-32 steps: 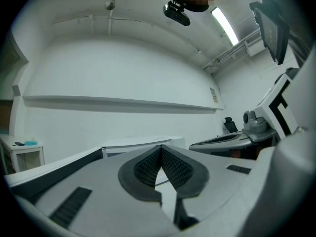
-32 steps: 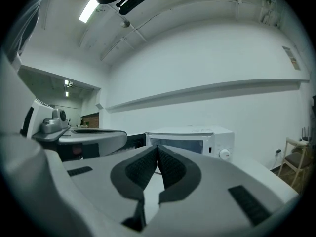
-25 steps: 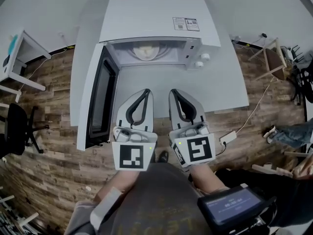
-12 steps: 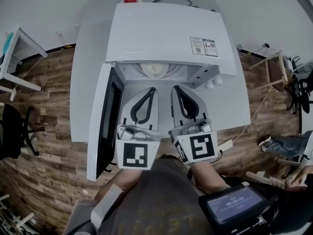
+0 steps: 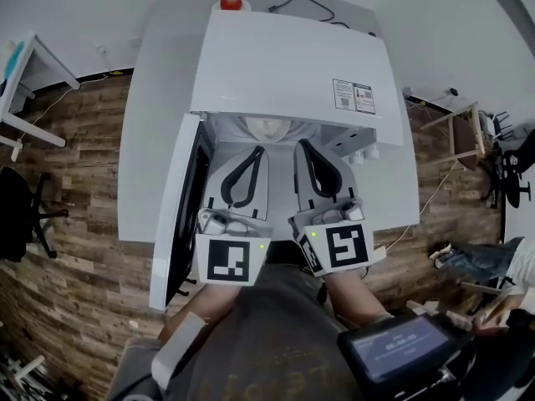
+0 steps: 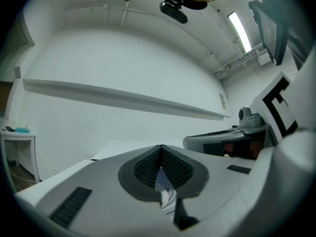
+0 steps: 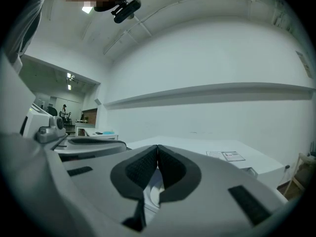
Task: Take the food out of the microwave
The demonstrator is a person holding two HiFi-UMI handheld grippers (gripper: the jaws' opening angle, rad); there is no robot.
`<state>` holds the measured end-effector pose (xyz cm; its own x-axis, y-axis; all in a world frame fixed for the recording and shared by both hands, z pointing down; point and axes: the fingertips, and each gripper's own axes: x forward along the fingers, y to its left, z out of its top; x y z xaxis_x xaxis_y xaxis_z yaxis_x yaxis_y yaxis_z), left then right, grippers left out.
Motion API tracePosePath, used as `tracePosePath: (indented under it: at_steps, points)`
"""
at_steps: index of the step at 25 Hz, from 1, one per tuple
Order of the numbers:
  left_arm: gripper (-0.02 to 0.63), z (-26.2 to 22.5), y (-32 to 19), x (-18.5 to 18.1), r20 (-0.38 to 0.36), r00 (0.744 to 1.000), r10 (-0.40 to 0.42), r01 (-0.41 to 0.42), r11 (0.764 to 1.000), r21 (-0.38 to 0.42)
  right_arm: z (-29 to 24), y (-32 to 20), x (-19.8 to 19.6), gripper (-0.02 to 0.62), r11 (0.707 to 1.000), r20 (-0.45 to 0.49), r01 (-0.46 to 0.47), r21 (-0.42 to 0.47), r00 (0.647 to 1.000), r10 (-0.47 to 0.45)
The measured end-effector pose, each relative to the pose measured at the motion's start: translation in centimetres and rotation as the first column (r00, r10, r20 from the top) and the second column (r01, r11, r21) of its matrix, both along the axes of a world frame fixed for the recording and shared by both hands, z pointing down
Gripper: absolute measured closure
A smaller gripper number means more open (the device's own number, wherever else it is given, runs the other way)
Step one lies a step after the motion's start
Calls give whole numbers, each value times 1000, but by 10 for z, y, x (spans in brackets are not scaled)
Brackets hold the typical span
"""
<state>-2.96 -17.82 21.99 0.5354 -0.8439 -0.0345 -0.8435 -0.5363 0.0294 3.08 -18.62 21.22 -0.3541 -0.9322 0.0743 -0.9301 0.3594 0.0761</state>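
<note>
Both grippers have advanced to the mouth of the microwave (image 5: 284, 65). The left gripper (image 5: 255, 150) and the right gripper (image 5: 303, 144) are fully closed and empty, side by side at its opening. The food (image 5: 267, 127) sits inside the microwave, beyond their tips. The door (image 5: 180, 207) stands open at the microwave's left.

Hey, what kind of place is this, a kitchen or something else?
Probably an office or lab, not a home kitchen: the microwave sits on a plain white table, with a black office chair and a white desk on the wood floor.
</note>
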Motion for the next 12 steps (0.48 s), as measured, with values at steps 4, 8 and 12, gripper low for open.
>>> tracePosePath:
  at_steps: [4,8,12]
  points:
    - [598,-2,-5,3,10,1000,-13,13,1000,21,4,-4,3,588,1000,1,11,-1,1000,-11]
    - [598,-10,-7,11,43,999,-32,30,998,64,-2,-9,4,588,998,10,52,21,999,-52]
    - [598,-16,-6,21,50,997,-62,58,996,74,-9,-11,12,588,995,24,86,45,996,-88]
